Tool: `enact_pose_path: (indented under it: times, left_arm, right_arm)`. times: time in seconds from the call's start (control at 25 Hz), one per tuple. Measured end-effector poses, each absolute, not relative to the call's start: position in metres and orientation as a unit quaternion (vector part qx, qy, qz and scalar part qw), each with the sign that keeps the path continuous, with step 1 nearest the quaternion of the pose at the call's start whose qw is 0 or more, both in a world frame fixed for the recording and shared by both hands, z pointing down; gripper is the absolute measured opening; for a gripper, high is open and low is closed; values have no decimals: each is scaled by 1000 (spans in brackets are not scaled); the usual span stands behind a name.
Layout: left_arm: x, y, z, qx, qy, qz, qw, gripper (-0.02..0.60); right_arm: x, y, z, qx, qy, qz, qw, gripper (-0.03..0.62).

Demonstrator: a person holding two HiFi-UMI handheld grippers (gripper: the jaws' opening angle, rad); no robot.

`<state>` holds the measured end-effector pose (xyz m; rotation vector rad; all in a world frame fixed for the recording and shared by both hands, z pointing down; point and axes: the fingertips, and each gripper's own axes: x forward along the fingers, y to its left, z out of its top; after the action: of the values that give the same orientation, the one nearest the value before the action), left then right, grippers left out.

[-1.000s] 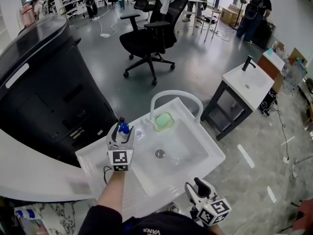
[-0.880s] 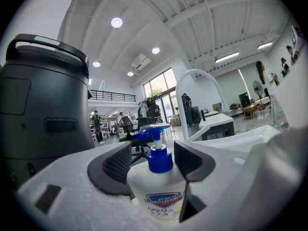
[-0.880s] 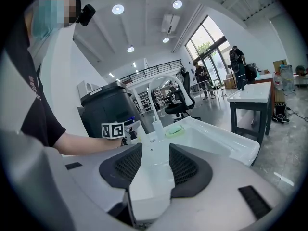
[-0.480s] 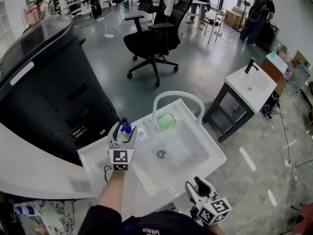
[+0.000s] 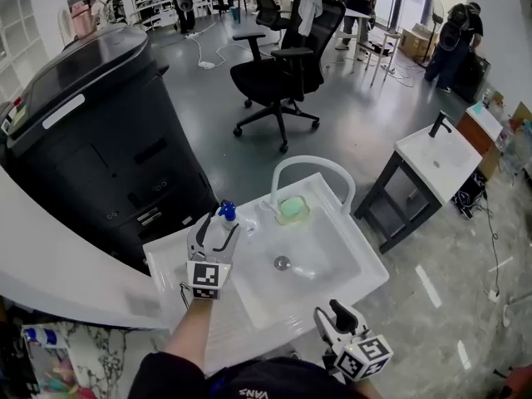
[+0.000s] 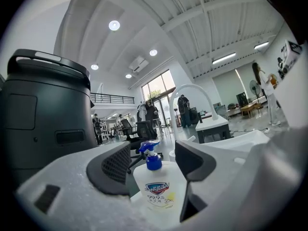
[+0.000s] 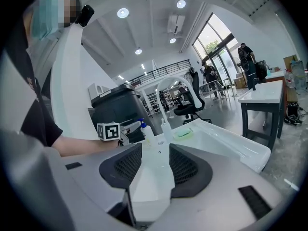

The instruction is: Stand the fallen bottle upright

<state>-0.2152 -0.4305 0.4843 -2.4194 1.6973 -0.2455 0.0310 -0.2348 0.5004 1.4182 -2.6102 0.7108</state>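
Now the left gripper [image 5: 218,228] is just opening its jaws off the bottle [image 6: 156,191], leaving it upright between them, seemingly done, while the right gripper [image 5: 331,314] is idling, jaws apart.

Bright, even ceiling light — sharp frames, soft shadows, fisheye-bent edges with dark corners.

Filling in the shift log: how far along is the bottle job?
Done: the pump bottle stands upright on the ledge of the sink. In hand: the left claw has just been opening its jaws, bottle between them, pads clear. Left: draw the claw away.
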Motion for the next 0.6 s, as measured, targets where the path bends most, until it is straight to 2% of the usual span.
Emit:
enact_pose_path:
  times: [0.36,0.6]
  left_arm:
    - [-227,-358,474,-793,597,-99,70,279]
    - [-229,-302,466,-773,623,-95,70,142]
  right_arm:
    - [22,-217,499,400,-887,227,45,184]
    - [29,-198,499,369,-901,222,50,184]
